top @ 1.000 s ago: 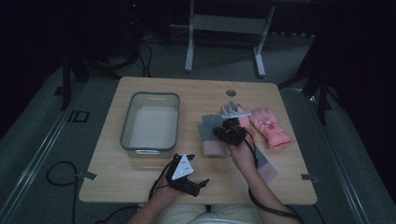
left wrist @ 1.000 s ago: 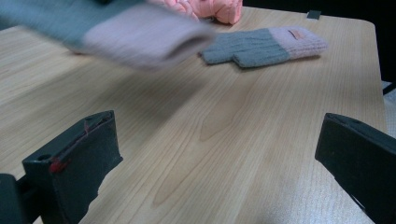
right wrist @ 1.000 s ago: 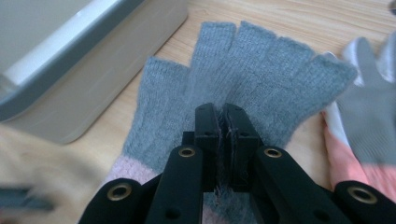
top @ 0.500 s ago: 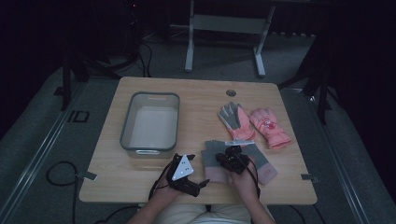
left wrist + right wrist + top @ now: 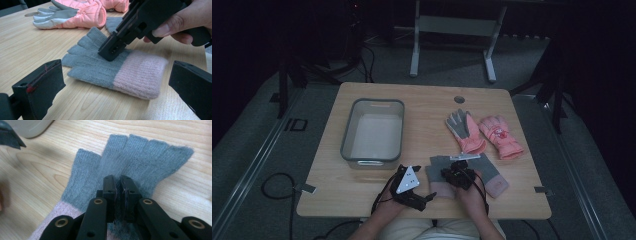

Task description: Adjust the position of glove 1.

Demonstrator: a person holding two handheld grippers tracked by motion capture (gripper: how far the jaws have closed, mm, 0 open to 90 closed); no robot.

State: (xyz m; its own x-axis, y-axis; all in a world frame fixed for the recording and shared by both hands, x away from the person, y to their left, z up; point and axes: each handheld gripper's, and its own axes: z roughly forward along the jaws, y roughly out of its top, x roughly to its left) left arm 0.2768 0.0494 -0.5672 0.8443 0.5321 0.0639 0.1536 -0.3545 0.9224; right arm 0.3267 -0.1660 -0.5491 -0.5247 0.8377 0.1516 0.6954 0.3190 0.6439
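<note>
Knit glove (image 5: 117, 71) pinched flat by right tongs (image 5: 110, 53).

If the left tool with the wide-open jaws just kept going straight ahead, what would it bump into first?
Probably the grey and pink knitted glove lying flat on the wooden table, likely its pink cuff end. The left tool points right at it, with its jaws apart. The right tool pinches that glove just beyond.

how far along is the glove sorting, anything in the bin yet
Done: nothing visibly, the bin looks empty. In hand: the right claw is shut on a grey knit glove near the table's front edge; the left claw waits open beside it. Left: a second knit glove and two pink gloves lie on the table.
</note>
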